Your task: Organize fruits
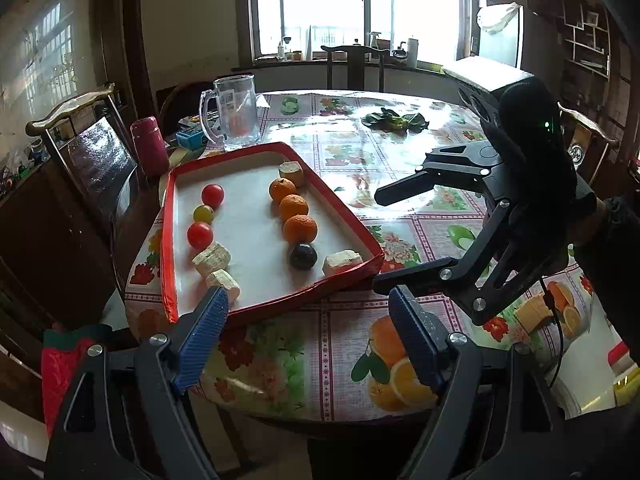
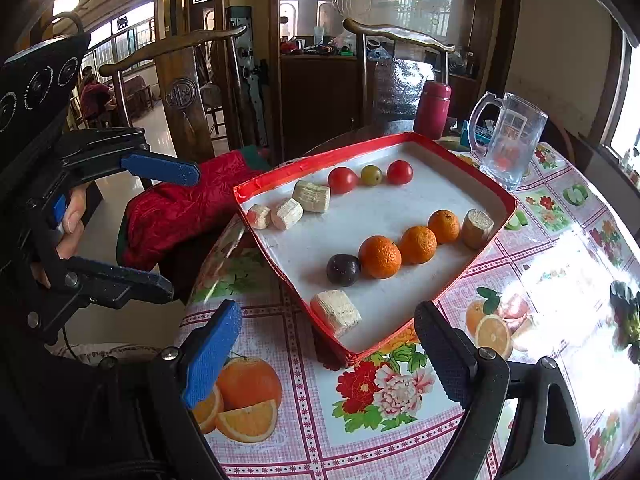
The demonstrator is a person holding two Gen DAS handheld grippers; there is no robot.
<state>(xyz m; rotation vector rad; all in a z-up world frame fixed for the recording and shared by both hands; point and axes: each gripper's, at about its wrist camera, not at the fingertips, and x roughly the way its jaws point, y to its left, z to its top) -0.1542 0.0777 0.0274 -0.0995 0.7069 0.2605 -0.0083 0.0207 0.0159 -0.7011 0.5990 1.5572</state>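
A red-rimmed tray [image 1: 171, 240] [image 2: 508, 200] lies on the table. In it, one row holds three oranges [image 1: 300, 229] [image 2: 379, 257] and a dark plum [image 1: 303, 256] [image 2: 343, 270]. The other row holds two red tomatoes [image 1: 199, 235] [image 2: 342, 180] with a yellow-green one [image 1: 203, 213] [image 2: 371, 174] between. Several pale sugarcane pieces [image 1: 212, 258] [image 2: 335, 312] lie at the row ends. My left gripper [image 1: 308, 320] is open and empty, just short of the tray's near edge; it also shows in the right wrist view [image 2: 168, 232]. My right gripper [image 2: 328, 356] is open and empty before the tray's corner; it also shows in the left wrist view [image 1: 378, 236].
A glass mug [image 1: 236, 112] [image 2: 508, 140] and a maroon flask [image 1: 150, 146] [image 2: 433, 109] stand behind the tray. Green leaves [image 1: 394, 120] lie mid-table. Wooden chairs [image 1: 92, 140] [image 2: 396, 64] ring the table. A red cloth [image 2: 180, 208] lies on a chair by the table edge.
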